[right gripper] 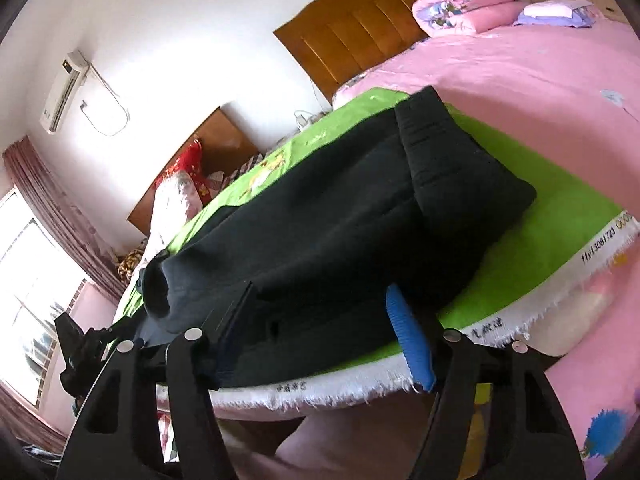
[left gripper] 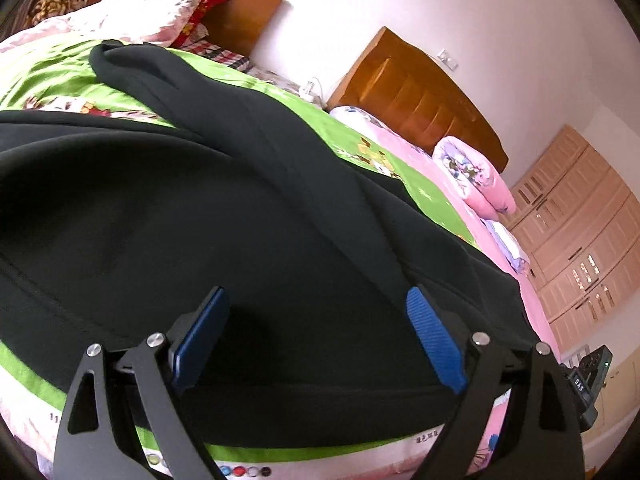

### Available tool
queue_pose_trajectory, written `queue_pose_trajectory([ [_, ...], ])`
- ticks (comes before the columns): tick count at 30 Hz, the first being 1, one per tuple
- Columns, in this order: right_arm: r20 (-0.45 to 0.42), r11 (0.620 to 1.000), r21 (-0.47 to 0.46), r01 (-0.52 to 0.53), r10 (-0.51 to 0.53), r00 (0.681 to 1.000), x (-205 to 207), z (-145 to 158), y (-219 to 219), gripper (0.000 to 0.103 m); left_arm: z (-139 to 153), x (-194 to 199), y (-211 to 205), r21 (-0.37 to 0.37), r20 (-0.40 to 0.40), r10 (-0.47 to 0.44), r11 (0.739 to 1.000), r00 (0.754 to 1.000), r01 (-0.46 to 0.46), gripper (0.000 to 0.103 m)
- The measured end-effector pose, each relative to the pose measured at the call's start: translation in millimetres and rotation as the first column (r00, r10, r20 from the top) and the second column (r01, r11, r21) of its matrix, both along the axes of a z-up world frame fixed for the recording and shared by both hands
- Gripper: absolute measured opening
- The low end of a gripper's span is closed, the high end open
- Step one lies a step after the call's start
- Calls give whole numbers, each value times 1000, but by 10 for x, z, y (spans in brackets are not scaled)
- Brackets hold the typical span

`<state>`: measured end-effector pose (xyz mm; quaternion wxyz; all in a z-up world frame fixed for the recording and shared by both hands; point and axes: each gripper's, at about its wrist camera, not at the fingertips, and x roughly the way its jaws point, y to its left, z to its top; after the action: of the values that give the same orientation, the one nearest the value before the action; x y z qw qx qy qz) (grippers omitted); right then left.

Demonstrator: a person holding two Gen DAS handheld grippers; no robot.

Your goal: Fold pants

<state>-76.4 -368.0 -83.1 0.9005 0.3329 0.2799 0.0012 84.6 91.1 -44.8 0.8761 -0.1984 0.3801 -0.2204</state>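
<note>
Black pants (left gripper: pixel 224 216) lie on a green printed cloth (left gripper: pixel 60 76) on the bed, one leg folded across the other. My left gripper (left gripper: pixel 316 312) is open, its blue fingers (left gripper: pixel 434 340) spread just over the near edge of the pants, holding nothing. In the right wrist view the pants (right gripper: pixel 360 216) stretch away, with a folded thick end at the far right. My right gripper (right gripper: pixel 320 312) is open, its fingers (right gripper: pixel 408 336) apart over the near edge of the pants, above the cloth's frayed white hem (right gripper: pixel 360 384). The other gripper (right gripper: pixel 80 344) shows at the left.
A pink sheet (right gripper: pixel 520 68) covers the bed on the right. Rolled pink quilts (right gripper: pixel 468 4) and wooden headboards (right gripper: pixel 360 32) stand at the far end. Pillows (left gripper: pixel 152 12) lie at the far left. Wardrobe doors (left gripper: pixel 580 232) line the right wall.
</note>
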Motion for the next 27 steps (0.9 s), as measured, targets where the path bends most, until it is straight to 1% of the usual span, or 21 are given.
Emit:
queue_pose_trajectory([
  [2,-7,1000,24,10,-10,1000,-138,-16,27,66,36,-1,-30,12,5,-5,1000,1000,5,91],
  [4,16,997,67,22,-23,1000,-139,-32,-12,66,51,-25,-57,26,12,-12,1000,1000,12,93],
  [6,13,992,110,54,-56,998,-133,-42,-117,66,64,-29,-84,35,13,-23,999,1000,22,94],
  [8,-14,974,210,82,-81,997,-73,-155,-200,66,48,-45,-38,29,8,-32,999,999,32,96],
  [9,-13,967,238,88,-87,996,-65,-189,-222,66,54,-36,-49,22,2,-38,999,999,37,97],
  [10,-5,963,252,97,-99,995,-81,-206,-244,61,70,-9,-50,9,-14,-44,999,999,44,100],
  [11,-16,967,229,112,-112,994,-89,-210,-243,53,87,24,-61,-5,-29,-51,999,998,51,101],
  [12,-26,972,197,129,-127,992,-99,-210,-234,41,112,70,-72,-28,-46,-62,998,997,61,101],
  [13,-28,974,175,144,-141,990,-117,-220,-224,34,126,150,-76,-64,-76,-78,995,994,73,101],
  [16,-21,978,147,149,-147,989,-138,-240,-202,31,170,403,-146,-110,-167,-78,992,983,61,101],
  [17,-23,980,132,147,-145,989,-134,-228,-191,31,185,491,-182,-109,-191,-65,993,979,45,101],
  [18,-23,982,122,146,-144,989,-138,-223,-184,31,194,577,-210,-90,-210,-43,996,977,24,101],
  [19,-23,982,121,143,-141,990,-141,-224,-193,31,216,697,-252,-43,-229,-8,999,973,-2,100],
  [21,-22,981,138,136,-135,991,-143,-246,-220,31,233,867,-337,33,-250,23,999,968,-15,97],
  [22,-23,980,148,133,-131,991,-134,-253,-231,31,218,955,-410,91,-272,28,996,962,-3,83],
  [23,-23,980,154,129,-127,992,-133,-256,-238,31,187,1014,-453,122,-294,23,992,955,14,54],
  [24,-23,980,156,126,-124,992,-129,-260,-249,31,147,1055,-483,135,-316,11,990,949,34,38],
  [25,-23,980,153,124,-122,992,-133,-257,-250,31,124,1080,-486,145,-323,5,988,946,45,26],
  [26,-21,982,143,120,-119,993,-136,-237,-233,31,150,1057,-458,144,-292,4,989,956,40,17],
  [27,-17,985,128,116,-114,993,-119,-204,-225,30,205,1013,-426,138,-250,2,990,968,34,16],
])
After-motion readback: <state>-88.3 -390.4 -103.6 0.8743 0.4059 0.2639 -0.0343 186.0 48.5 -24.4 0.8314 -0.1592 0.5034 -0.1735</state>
